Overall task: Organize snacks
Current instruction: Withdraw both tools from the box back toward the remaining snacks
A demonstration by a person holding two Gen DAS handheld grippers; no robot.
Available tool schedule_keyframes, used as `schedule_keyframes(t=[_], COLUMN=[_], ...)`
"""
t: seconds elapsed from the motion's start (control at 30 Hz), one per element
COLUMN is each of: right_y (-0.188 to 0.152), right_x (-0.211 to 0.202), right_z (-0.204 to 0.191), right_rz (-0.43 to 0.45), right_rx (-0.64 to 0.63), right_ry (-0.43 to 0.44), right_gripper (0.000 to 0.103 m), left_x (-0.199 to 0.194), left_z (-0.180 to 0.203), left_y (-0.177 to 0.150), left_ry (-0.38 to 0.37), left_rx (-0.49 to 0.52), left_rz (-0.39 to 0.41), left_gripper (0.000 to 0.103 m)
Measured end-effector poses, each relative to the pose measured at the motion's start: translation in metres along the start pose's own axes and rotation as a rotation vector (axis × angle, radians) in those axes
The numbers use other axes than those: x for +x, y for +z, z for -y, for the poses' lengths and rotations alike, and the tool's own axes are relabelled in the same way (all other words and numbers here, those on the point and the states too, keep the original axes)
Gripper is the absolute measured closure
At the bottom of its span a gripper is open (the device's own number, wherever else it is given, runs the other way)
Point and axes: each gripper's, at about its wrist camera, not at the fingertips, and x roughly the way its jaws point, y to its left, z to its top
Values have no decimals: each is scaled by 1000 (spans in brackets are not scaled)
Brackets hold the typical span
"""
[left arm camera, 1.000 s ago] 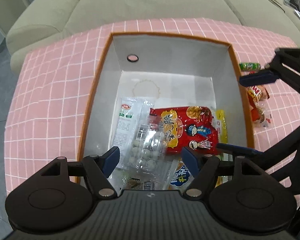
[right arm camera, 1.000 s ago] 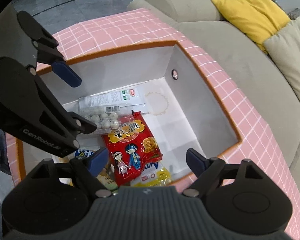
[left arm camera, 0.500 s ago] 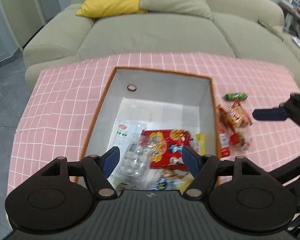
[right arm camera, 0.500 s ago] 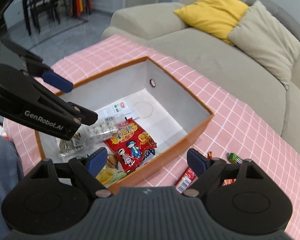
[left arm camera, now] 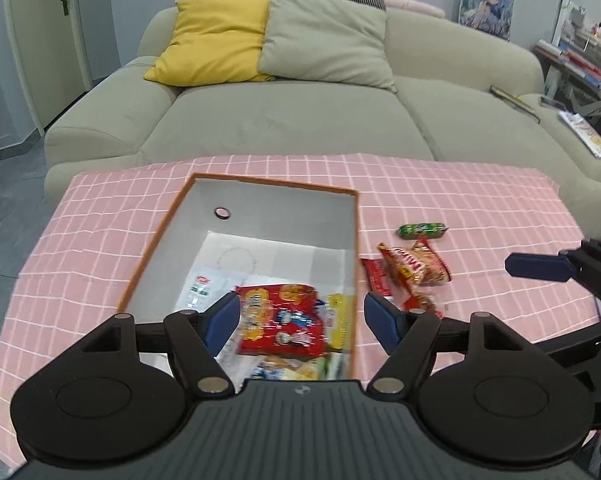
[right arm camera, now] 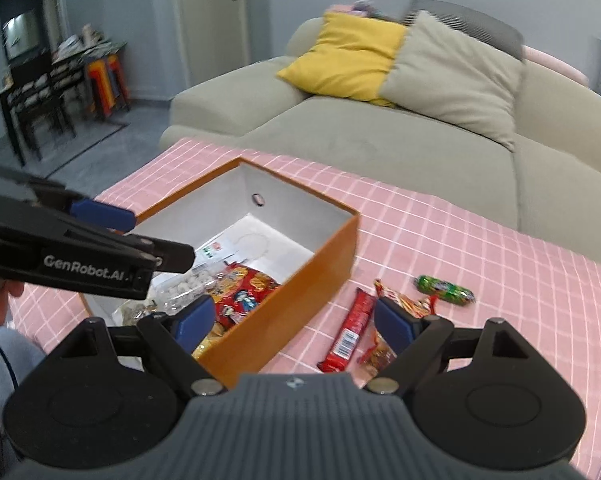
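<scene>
An orange box [left arm camera: 156, 240] with a white inside sits on the pink checked cloth; it also shows in the right wrist view [right arm camera: 296, 300]. Inside lie a red snack bag [left arm camera: 280, 320], a clear bag with white balls [right arm camera: 188, 286] and other packets. Outside the box to its right lie a green candy [left arm camera: 422, 230], a red-orange bag [left arm camera: 414, 266] and a red bar [right arm camera: 350, 330]. My left gripper [left arm camera: 300, 320] is open and empty, raised above the box's near end. My right gripper [right arm camera: 292, 322] is open and empty, raised above the box's near right corner and the red bar.
A beige sofa [left arm camera: 300, 108] with a yellow cushion [left arm camera: 216, 40] and a grey cushion [left arm camera: 324, 36] stands behind the table. Bare pink cloth [left arm camera: 480, 208] lies right of and behind the loose snacks. Dark chairs and a table [right arm camera: 40, 96] stand at the far left.
Both grippers have lifted up and pulled back from inside the box, both staying open and empty. The loose snacks beside the box have come into view.
</scene>
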Motion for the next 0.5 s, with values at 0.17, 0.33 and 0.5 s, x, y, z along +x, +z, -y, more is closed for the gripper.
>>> schedule_keyframes(t=[0.17, 0.33, 0.5], right_y=[-27, -59, -88], right_x=[-12, -15, -12], right_z=[17, 34, 55], right_rz=[42, 39, -9], right_rx=[89, 149, 209], right_ry=[-61, -112, -149], right_gripper=[19, 20, 25], left_x=[2, 7, 18], left_z=[10, 27, 50], left_y=[-15, -29, -36], left_ry=[-38, -92, -135], left_rx=[-59, -65, -33], left_rz=[21, 27, -2], left_gripper=[21, 23, 24])
